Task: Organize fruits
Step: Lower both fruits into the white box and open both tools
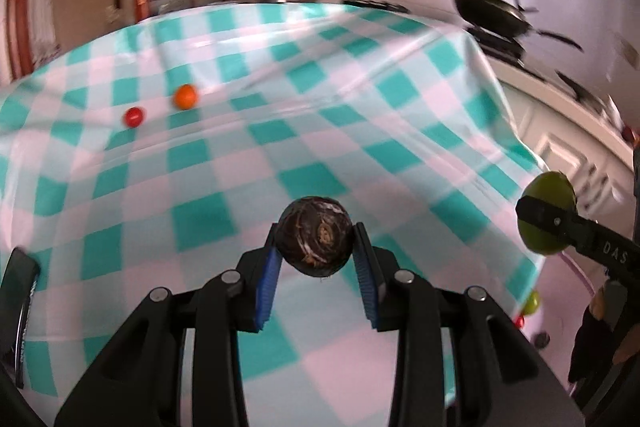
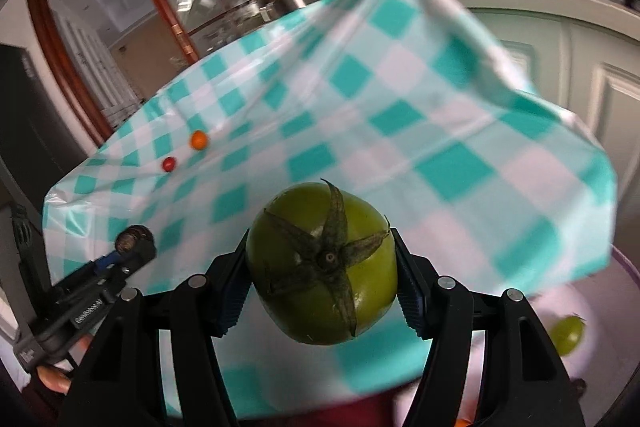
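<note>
Your left gripper (image 1: 316,247) pinches a dark brown round fruit (image 1: 315,235) between its blue pads, above the checked tablecloth (image 1: 248,163). Far ahead, left of those jaws, lie a red fruit (image 1: 133,116) and an orange fruit (image 1: 185,96). Your right gripper (image 2: 320,267) clamps a green tomato (image 2: 322,263).
</note>
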`<state>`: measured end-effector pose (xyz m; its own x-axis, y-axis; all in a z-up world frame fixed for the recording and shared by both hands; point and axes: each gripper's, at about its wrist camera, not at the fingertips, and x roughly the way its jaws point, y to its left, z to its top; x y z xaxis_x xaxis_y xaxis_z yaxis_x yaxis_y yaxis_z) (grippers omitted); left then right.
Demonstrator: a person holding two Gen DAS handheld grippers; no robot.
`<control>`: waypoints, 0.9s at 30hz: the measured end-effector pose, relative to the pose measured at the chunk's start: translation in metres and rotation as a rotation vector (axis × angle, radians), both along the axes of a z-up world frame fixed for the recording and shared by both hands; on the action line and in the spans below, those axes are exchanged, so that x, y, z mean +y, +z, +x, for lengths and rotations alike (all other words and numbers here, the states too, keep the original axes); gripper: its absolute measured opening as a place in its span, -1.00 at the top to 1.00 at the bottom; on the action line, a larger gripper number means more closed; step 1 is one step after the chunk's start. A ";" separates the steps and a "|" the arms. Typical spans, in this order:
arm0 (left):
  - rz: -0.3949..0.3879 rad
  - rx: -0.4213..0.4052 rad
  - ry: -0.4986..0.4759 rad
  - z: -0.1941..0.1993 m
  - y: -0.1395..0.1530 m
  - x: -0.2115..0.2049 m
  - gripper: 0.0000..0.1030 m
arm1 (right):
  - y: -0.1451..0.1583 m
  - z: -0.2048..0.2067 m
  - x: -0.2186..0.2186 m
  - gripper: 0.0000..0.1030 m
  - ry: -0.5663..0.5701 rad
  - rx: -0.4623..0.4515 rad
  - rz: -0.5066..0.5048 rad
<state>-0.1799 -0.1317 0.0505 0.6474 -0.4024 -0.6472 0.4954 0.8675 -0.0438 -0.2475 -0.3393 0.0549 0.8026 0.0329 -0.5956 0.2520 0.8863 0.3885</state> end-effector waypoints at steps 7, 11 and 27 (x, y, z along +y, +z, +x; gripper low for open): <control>0.092 -0.020 -0.158 -0.036 -0.009 -0.058 0.31 | -0.022 -0.063 -0.067 -0.22 -0.176 0.018 0.024; 0.123 0.003 -0.271 -0.056 -0.017 -0.091 0.31 | -0.043 -0.093 -0.099 -0.22 -0.285 0.085 -0.014; 0.437 0.100 -0.772 -0.150 -0.122 -0.230 0.31 | -0.154 -0.100 -0.168 -0.21 -0.431 0.423 -0.023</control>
